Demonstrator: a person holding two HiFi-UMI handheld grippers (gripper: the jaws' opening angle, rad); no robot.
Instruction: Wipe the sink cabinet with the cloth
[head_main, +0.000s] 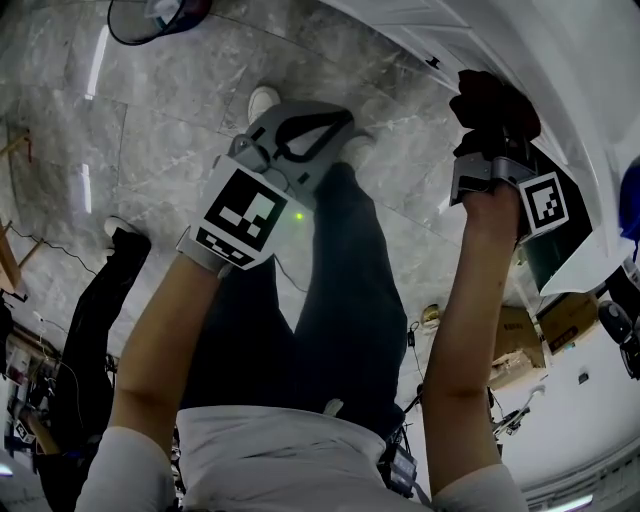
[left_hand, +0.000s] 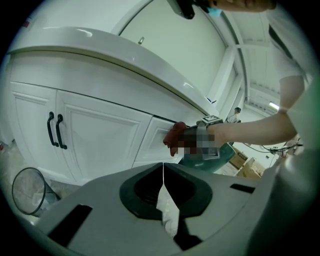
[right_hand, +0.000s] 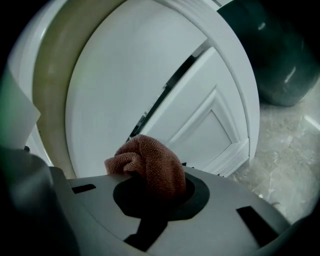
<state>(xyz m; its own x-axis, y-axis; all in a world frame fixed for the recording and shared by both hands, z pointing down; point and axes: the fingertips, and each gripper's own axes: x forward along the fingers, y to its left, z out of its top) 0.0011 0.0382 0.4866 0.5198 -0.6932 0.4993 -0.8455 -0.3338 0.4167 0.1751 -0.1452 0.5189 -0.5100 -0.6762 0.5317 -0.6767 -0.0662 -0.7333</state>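
At the cabinet front, the right tool is clamped on the cloth, a bunched rust-brown terry wad. It projects straight ahead of the jaws and appears to touch the sink cabinet, a smooth white panelled door. The left tool, well apart and facing the doors, is closed on a thin white scrap. The right hand is judged the nearer for wiping.

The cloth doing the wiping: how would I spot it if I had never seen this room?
Find the white sink cabinet with panelled doors. Near one door panel the right gripper pinches the cloth, bunched into a wad. It is rusty brown and nubbly, unlike the white scrap in the left gripper.
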